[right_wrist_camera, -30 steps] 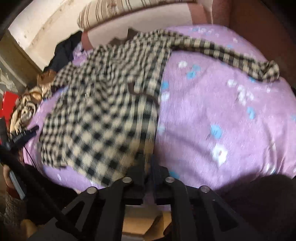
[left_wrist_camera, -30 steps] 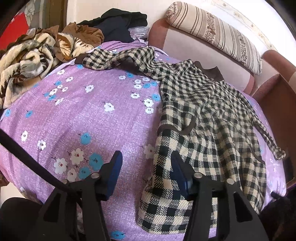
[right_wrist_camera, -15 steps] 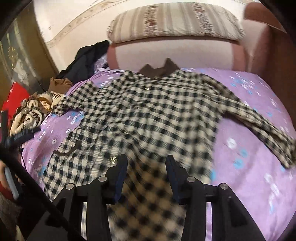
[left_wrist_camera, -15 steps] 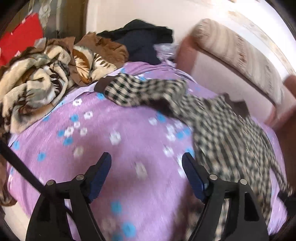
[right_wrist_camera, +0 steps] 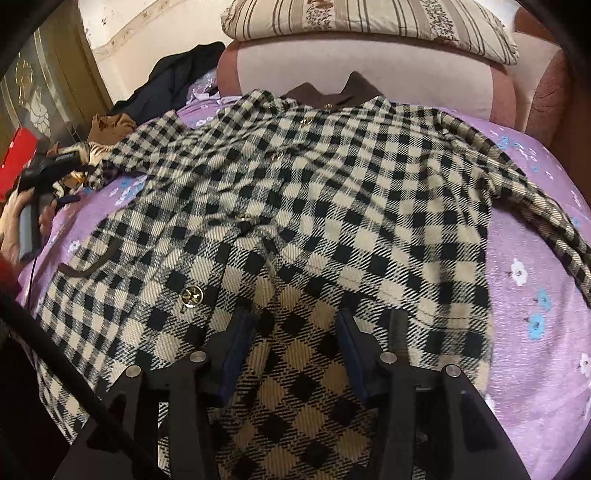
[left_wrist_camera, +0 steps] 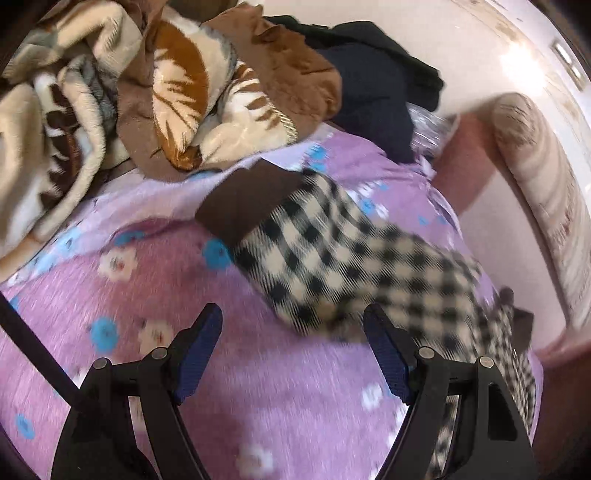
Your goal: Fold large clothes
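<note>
We see a black-and-cream checked coat [right_wrist_camera: 325, 206] spread front-up on a bed covered by a purple flowered sheet [right_wrist_camera: 532, 332], its brown collar [right_wrist_camera: 332, 92] toward the pink headboard [right_wrist_camera: 369, 70] and a striped pillow [right_wrist_camera: 369, 18] above that. Our right hand-held gripper [right_wrist_camera: 291, 343] hangs over the lower front of the coat, just right of a gold button [right_wrist_camera: 192, 296]; its jaws are opening, with checked cloth lying under the gap but no pad pressing on it. Our left hand-held gripper [left_wrist_camera: 291, 343] is over the sheet at the coat's outstretched sleeve [left_wrist_camera: 343, 258], whose brown cuff [left_wrist_camera: 247, 203] points toward a heap of brown and cream blankets [left_wrist_camera: 147, 92] and a dark garment [left_wrist_camera: 373, 92] beyond. Its jaws stand wide apart, holding nothing, the sleeve lying just ahead of the fingertips. That view is blurred. In the right wrist view the other sleeve [right_wrist_camera: 546, 214] trails off toward the right edge of the bed.
</note>
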The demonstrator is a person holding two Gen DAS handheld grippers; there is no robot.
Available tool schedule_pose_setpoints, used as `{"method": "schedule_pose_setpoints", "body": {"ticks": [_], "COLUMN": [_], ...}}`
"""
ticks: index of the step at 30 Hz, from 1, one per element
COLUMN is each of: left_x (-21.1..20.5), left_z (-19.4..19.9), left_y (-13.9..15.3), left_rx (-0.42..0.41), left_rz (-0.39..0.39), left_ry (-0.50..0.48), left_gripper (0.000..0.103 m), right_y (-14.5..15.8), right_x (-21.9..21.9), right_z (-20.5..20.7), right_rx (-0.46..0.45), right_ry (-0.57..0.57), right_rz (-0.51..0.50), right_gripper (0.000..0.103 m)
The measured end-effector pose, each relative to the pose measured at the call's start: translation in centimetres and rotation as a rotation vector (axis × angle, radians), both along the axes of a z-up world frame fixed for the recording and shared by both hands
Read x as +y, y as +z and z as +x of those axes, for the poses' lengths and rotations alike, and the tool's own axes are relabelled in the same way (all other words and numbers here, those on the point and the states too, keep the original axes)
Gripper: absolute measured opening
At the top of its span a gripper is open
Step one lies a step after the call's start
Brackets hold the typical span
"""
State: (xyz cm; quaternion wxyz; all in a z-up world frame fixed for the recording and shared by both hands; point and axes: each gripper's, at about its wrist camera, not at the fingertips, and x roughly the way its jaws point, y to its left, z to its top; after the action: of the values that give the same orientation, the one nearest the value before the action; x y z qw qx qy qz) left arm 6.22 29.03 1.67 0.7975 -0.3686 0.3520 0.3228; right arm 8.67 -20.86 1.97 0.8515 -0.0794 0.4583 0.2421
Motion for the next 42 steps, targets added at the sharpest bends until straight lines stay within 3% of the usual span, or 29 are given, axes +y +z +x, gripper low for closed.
{"method": "schedule_pose_setpoints", "body": {"ticks": [4, 5, 6, 7, 8, 15, 18, 23, 28, 31, 35, 42], "left_x": [2.2, 2.4, 2.7, 3.0, 3.5, 6.4, 7.1, 5.4, 1.1, -3.2, -10.6, -26.5], "left_z": [1.0, 1.3, 1.5, 1.9, 2.1, -0.9, -1.0, 0.2, 1.5, 4.0, 8.9, 18.0], "left_y": [-1.4, -1.1, -1.0, -1.0, -0.9, 3.4, 3.8, 4.7, 7.6, 9.2, 10.4, 8.2], "left_rx": [-0.027, -0.031, -0.028, -0.008, 0.011, 0.01, 0.002, 0.058, -0.047, -0.108, -0.171, -0.142], "left_rz": [-0.051, -0.046, -0.054, -0.071, -0.084, 0.112, 0.119, 0.21, 0.228, 0.23, 0.19, 0.122], "left_ry": [0.053, 0.059, 0.05, 0.038, 0.035, 0.243, 0.275, 0.246, 0.116, -0.03, -0.246, -0.593], "left_gripper": [0.077, 0.063, 0.028, 0.012, 0.005, 0.004, 0.004, 0.004, 0.004, 0.004, 0.004, 0.004], "right_y": [-0.4, -0.5, -0.5, -0.6, -0.7, -0.8, -0.9, -1.0, -0.7, 0.6, 3.4, 4.8], "right_x": [0.3, 0.5, 0.6, 0.7, 0.8, 1.2, 1.3, 1.3, 1.1, 0.9, 0.3, -3.4], "right_z": [-0.6, -0.6, -0.5, -0.6, -0.6, -0.7, -0.8, -0.8, -0.7, -0.4, 0.5, 4.6], "right_rx": [-0.027, -0.032, -0.034, -0.038, -0.041, -0.056, -0.058, -0.062, -0.042, 0.02, 0.01, -0.034], "right_ry": [0.015, 0.016, 0.017, 0.017, 0.018, 0.006, 0.006, 0.005, 0.019, 0.056, 0.068, -0.05], "right_rz": [-0.027, -0.036, -0.044, -0.05, -0.057, -0.089, -0.097, -0.098, -0.075, -0.002, 0.031, 0.045], "right_gripper": [0.056, 0.057, 0.058, 0.058, 0.059, 0.06, 0.061, 0.063, 0.063, 0.063, 0.063, 0.063]}}
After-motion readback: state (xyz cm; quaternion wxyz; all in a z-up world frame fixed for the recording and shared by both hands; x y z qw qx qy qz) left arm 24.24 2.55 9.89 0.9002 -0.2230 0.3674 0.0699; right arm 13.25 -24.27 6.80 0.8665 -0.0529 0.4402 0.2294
